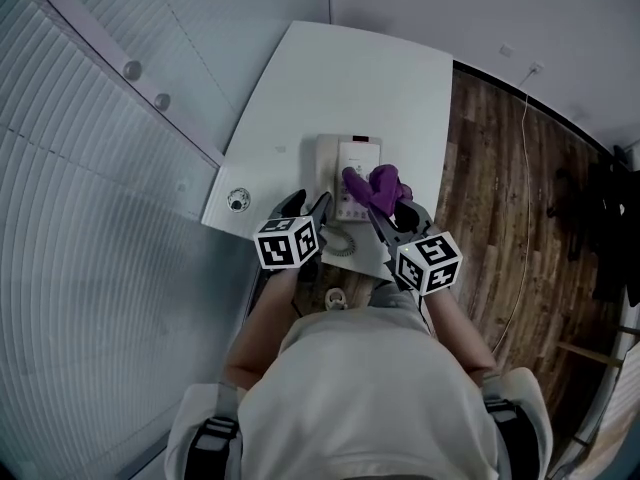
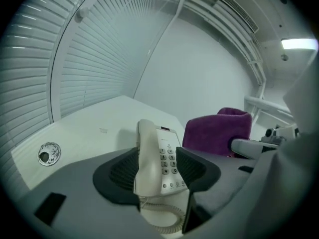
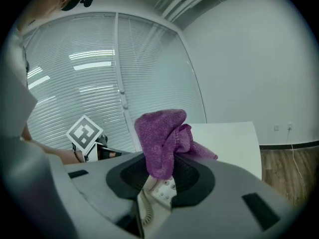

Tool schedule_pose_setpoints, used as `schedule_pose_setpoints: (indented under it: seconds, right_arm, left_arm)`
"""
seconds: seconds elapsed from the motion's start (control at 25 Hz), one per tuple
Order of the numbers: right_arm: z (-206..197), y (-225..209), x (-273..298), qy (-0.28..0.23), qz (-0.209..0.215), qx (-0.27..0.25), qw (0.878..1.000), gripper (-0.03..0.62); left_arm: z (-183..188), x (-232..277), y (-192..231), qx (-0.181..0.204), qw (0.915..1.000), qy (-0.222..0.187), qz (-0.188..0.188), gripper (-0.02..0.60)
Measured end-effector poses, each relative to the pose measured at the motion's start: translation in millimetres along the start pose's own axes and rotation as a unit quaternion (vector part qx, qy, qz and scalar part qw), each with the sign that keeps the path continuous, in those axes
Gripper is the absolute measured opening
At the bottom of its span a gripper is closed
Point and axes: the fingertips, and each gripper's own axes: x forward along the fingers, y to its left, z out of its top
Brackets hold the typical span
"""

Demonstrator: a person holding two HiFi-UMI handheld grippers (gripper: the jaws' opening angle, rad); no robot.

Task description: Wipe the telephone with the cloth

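A cream telephone [image 1: 335, 158] lies on the white table [image 1: 340, 78], near its front edge. My right gripper [image 1: 392, 213] is shut on a purple cloth [image 1: 378, 188], which rests over the phone's right side. In the right gripper view the cloth [image 3: 162, 138] bunches up from between the jaws, with the phone's keys [image 3: 162, 193] just below it. My left gripper [image 1: 308, 206] stands open at the phone's near left. In the left gripper view its jaws straddle the handset [image 2: 147, 158] and keypad with a gap on the right, and the cloth [image 2: 217, 131] sits beyond.
A round metal grommet [image 1: 237, 200] sits in the table's left corner. The phone's coiled cord [image 1: 338, 240] hangs at the front edge. Window blinds [image 1: 90, 168] run along the left. Wooden floor [image 1: 500, 168] with a thin cable lies to the right.
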Motion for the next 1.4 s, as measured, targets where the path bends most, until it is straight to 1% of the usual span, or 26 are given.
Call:
schedule_pose_setpoints:
  seconds: [0.2,0.48,0.84,1.16,1.4]
  right_arm:
    - [15.5,-9.7,24.4,-0.002,0.008,-0.018,1.000,0.126]
    - [41.4,-26.7,67.0,-0.012,0.005,-0.041,0.999,0.126]
    - [53.7,-36.1,123.6,0.005,0.009,-0.067,0.998,0.126]
    - [46.5,-38.1,165.0,0.029,0.010,-0.094,0.995,0.126]
    - [27.5,-38.6,180.7,0.066,0.016,-0.081,0.994,0.126]
  left_arm:
    - [-3.4,13.3,1.7,-0.009,0.9999,0.010,0.002,0.218]
    - [-7.2,23.4,8.7,-0.016,0.9997,0.017,0.009,0.218]
    - [-9.6,26.9,15.1,-0.032,0.9991,0.020,0.019,0.218]
    - [-17.3,29.6,22.7,-0.042,0.9984,0.023,0.030,0.218]
    - [-22.1,29.7,24.5,-0.050,0.9978,0.027,0.035,0.218]
